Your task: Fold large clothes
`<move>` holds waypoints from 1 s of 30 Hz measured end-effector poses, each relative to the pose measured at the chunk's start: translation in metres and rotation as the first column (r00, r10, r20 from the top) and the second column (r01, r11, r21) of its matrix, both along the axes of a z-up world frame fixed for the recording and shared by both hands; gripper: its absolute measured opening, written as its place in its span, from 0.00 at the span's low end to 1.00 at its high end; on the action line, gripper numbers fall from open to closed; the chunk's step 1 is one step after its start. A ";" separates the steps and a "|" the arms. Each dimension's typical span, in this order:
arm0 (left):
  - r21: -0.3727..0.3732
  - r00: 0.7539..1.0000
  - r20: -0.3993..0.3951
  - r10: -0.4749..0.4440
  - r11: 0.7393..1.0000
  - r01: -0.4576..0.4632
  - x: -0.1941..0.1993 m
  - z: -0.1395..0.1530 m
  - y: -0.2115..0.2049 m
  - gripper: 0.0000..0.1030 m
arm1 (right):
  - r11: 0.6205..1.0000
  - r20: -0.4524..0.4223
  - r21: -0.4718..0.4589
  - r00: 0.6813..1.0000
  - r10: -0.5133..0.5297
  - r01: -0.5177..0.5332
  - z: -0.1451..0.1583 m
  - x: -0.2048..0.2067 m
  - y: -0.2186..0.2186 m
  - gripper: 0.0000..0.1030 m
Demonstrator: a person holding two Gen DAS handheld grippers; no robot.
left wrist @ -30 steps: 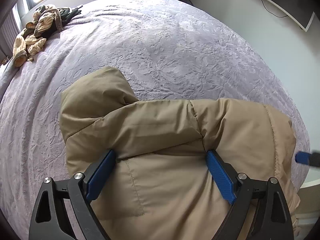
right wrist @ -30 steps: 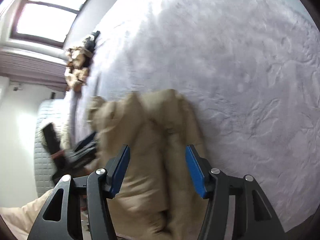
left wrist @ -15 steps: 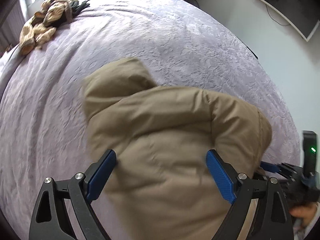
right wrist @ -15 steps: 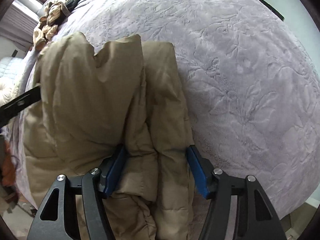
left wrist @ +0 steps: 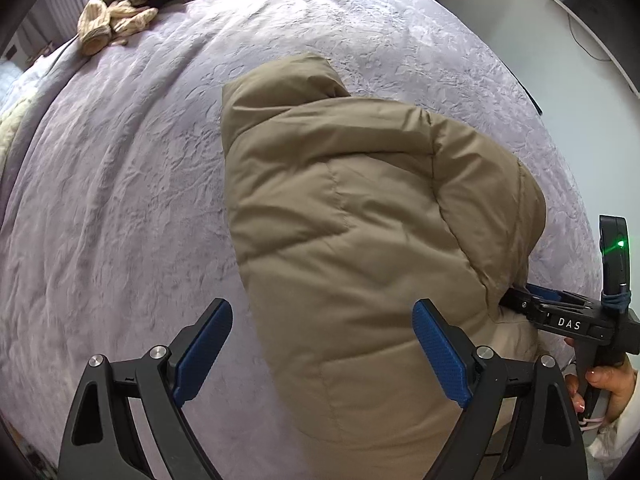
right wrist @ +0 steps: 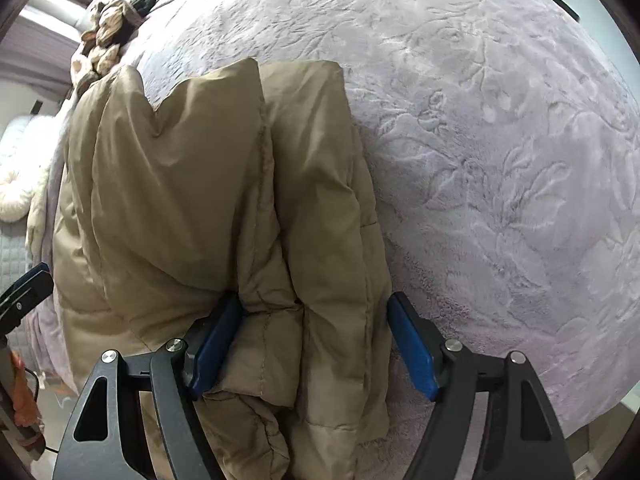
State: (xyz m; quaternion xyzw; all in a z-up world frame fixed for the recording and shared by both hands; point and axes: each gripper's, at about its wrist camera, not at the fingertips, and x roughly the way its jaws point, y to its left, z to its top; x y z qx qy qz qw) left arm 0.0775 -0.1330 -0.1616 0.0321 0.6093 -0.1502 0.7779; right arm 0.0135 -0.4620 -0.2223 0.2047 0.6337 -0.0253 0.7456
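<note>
While tan puffer jacket (left wrist: pixel 360 240) lies folded on lilac bedspread (left wrist: pixel 120 200), left gripper (left wrist: pixel 322 354) spread wide above it, right gripper (right wrist: pixel 316 344) jaws opening, folded sleeve edge between them.

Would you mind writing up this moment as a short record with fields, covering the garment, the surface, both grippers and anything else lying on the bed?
garment: tan puffer jacket, folded into a bundle
surface: lilac embossed bedspread
left gripper: open above the jacket, holding nothing
right gripper: jaws opening, a folded edge of the jacket between them
hand: holds the right gripper's handle
other items: heap of striped and dark clothes at the far end of the bed, apart from the jacket
</note>
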 end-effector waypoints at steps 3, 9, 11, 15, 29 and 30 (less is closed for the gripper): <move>-0.008 0.999 0.006 0.035 0.999 -0.035 -0.003 0.001 -0.001 0.95 | 1.000 -0.014 0.007 1.000 0.018 -0.018 0.003 0.003 -0.001 0.76; -0.022 0.997 0.007 0.079 0.997 -0.079 -0.005 0.003 0.002 0.95 | 0.999 -0.034 0.037 0.999 0.032 -0.031 0.005 0.002 -0.004 0.76; -0.029 0.996 0.002 0.090 0.995 -0.090 -0.005 0.001 0.005 0.97 | 0.999 -0.042 0.040 0.999 0.030 -0.028 0.005 0.002 -0.006 0.78; -0.038 0.996 -0.004 0.087 0.995 -0.087 -0.004 -0.003 0.009 1.00 | 0.999 -0.045 0.037 0.999 0.029 -0.027 0.006 0.000 -0.005 0.80; -0.030 0.996 -0.033 0.089 0.996 -0.090 0.003 -0.018 0.030 1.00 | 0.997 -0.031 0.068 0.999 -0.027 0.029 0.016 -0.006 -0.020 0.84; -0.050 0.995 -0.045 0.093 0.994 -0.095 0.004 -0.020 0.035 1.00 | 0.997 -0.026 0.074 0.999 -0.030 0.032 0.017 -0.008 -0.022 0.84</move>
